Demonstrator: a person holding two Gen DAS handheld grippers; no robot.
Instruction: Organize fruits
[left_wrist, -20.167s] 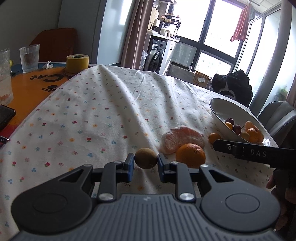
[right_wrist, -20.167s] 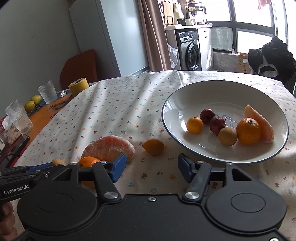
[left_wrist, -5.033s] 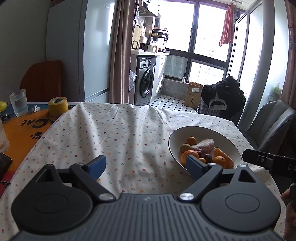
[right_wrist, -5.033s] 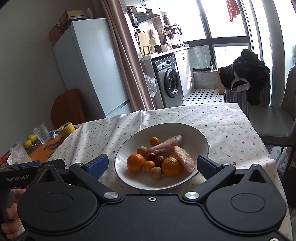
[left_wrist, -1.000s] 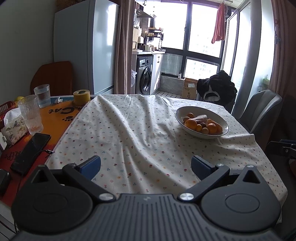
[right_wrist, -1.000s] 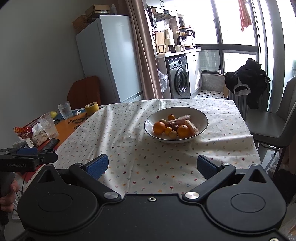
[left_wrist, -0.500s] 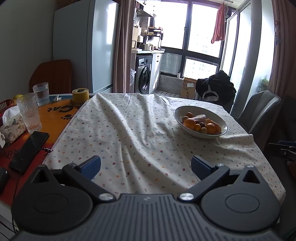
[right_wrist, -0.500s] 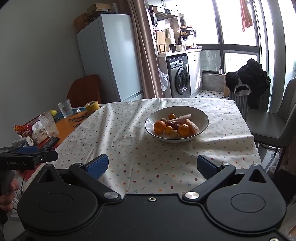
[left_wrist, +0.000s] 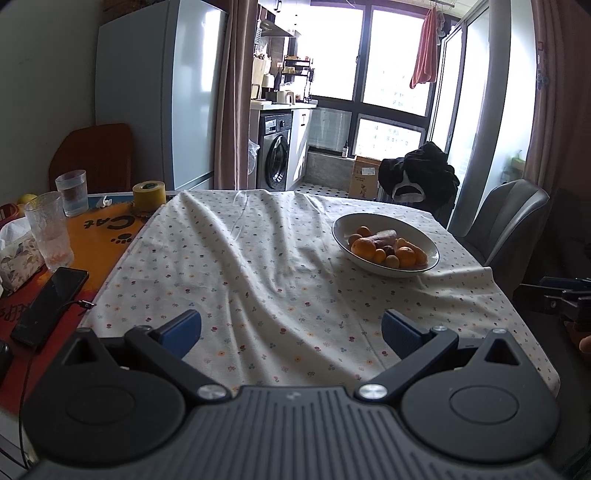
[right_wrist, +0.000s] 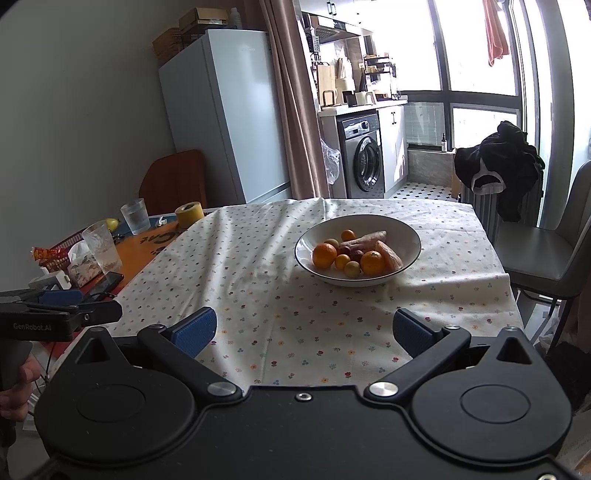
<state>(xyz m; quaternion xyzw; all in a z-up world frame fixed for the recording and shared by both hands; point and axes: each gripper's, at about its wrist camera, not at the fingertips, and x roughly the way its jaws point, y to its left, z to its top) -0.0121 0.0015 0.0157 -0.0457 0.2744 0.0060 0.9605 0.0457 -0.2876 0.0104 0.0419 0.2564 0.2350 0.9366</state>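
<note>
The fruits (right_wrist: 351, 253) all lie together in the white bowl (right_wrist: 408, 230), which stands on the flowered cloth (right_wrist: 266, 280) toward the far right part of the desk (left_wrist: 99, 236); no loose fruit shows on the cloth, so the sorting appears complete. The left tongs (left_wrist: 291, 330) and the right tongs (right_wrist: 303, 330) are both spread wide and carry nothing, held back at the near edge of the desk, well apart from the bowl. Handling judgement: the oranges (right_wrist: 324, 254) are firm, round and moderately heavy; take each across its widest part with even, modest pressure, since a round skin can roll out of flat pads. The small yellow and dark fruits (right_wrist: 351, 268) are light and likely to slip or bruise; close on them gently. The pale peeled segments (right_wrist: 388, 254) look soft and tearable; grip them along the thick middle, not at the thin tips. The bowl itself appears hard, smooth and breakable; if moved, take it by the rim and keep it level.
</note>
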